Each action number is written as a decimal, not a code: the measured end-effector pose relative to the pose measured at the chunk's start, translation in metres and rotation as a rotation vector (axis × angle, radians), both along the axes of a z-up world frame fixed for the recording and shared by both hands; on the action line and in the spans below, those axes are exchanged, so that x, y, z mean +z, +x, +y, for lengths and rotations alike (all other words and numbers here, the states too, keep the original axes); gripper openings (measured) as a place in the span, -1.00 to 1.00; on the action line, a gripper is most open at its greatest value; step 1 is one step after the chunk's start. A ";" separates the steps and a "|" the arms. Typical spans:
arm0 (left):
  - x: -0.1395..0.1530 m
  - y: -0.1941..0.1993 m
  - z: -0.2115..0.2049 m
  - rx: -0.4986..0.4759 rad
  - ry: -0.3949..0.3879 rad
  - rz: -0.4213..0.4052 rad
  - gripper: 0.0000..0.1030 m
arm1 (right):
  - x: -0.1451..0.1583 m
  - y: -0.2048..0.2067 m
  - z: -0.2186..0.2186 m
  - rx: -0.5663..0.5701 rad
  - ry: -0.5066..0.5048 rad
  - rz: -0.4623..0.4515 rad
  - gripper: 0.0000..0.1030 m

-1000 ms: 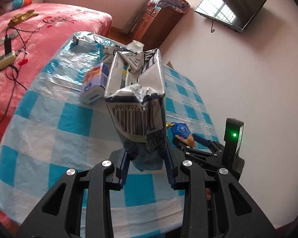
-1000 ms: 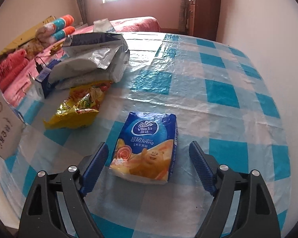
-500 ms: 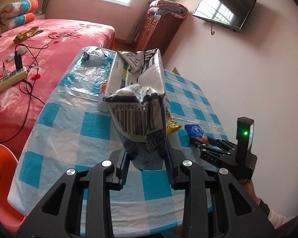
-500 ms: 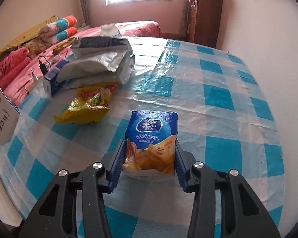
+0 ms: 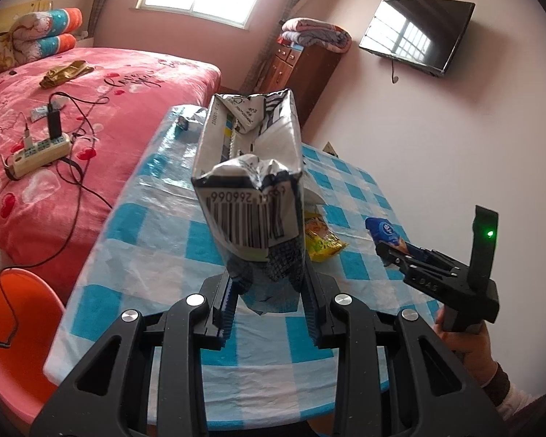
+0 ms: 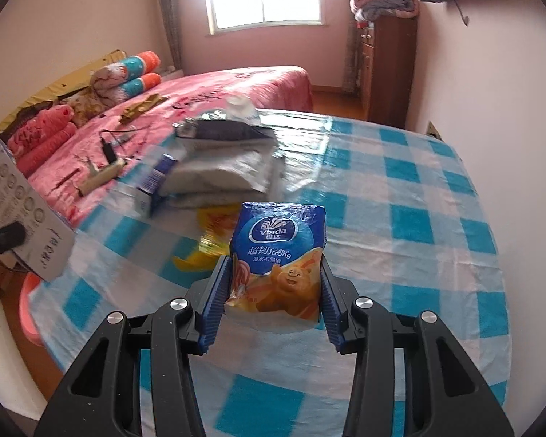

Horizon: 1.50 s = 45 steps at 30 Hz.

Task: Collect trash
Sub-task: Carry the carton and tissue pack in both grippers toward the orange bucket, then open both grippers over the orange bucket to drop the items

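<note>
- A round counter (image 6: 411, 196) under a blue-and-white checked plastic cloth filled the middle of both views, with a pink bed (image 5: 134, 83) along its left side. The clutter sat on the counter's far left part; the near and right squares lay bare.
- A stack of flattened grey and white bags (image 6: 222, 167) lay at the far left of the counter, apparently trash not yet picked up, with a small blue-and-white box (image 6: 156, 178) just beside it on the left.
- A tall silver bag with a barcode (image 5: 251, 196) stood upright in the air above the counter's near edge. The left gripper (image 5: 269, 306) had its fingers closed tight on the bag's crumpled lower end, so the open mouth pointed up and away. Held that way, it probably served as the sack for the collected trash.
- A blue Vinda tissue pack (image 6: 278, 258) was lifted clear of the cloth, near and centre. The right gripper (image 6: 271, 309) had just closed on it, and its blue ribbed fingers (image 6: 218, 302) pressed the pack's two long sides, denting the soft wrap slightly.
- In the left view the right gripper hung to the right of the silver bag, apart from it, with a hand (image 5: 466, 342) around its handle.
- A crumpled yellow wrapper (image 5: 322, 242) lay on the cloth between the bag stack and the tissue pack, untouched.
</note>
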<state>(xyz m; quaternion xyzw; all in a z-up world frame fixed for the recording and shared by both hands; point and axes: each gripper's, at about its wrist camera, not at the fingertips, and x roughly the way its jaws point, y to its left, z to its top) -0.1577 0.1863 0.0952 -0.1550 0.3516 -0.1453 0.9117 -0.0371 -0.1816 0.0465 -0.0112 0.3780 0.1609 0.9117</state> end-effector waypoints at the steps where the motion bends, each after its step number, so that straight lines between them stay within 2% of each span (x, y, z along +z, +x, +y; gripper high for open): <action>1: 0.001 -0.002 0.003 0.007 0.002 -0.004 -0.35 | 0.002 -0.001 0.004 0.010 0.006 -0.001 -0.08; 8: 0.008 -0.015 0.031 0.072 0.019 -0.027 -0.35 | 0.025 -0.010 0.055 0.159 0.071 0.000 -0.08; 14: 0.011 -0.032 0.072 0.173 0.049 -0.031 -0.35 | 0.030 -0.018 0.124 0.343 0.112 0.039 -0.08; 21: 0.002 -0.056 0.129 0.313 0.080 0.003 -0.35 | 0.018 -0.039 0.220 0.579 0.096 0.077 -0.08; 26: -0.013 -0.063 0.159 0.398 0.098 0.046 -0.35 | 0.006 -0.052 0.271 0.703 0.078 0.104 -0.07; 35: -0.041 -0.066 0.200 0.508 0.122 0.094 -0.35 | -0.017 -0.074 0.337 0.843 0.034 0.124 -0.05; 38: -0.050 -0.068 0.209 0.540 0.125 0.106 -0.35 | -0.028 -0.084 0.357 0.889 0.006 0.117 0.03; 41: -0.060 -0.069 0.215 0.566 0.137 0.121 -0.35 | -0.039 -0.087 0.366 0.926 0.011 0.137 0.28; 42: -0.062 -0.069 0.216 0.574 0.145 0.122 -0.35 | -0.041 -0.087 0.365 0.920 0.014 0.134 0.42; 43: -0.064 -0.070 0.215 0.581 0.153 0.123 -0.33 | -0.042 -0.086 0.362 0.908 0.022 0.133 0.59; 45: -0.067 -0.071 0.215 0.599 0.168 0.123 -0.12 | -0.041 -0.080 0.350 0.880 0.057 0.145 0.65</action>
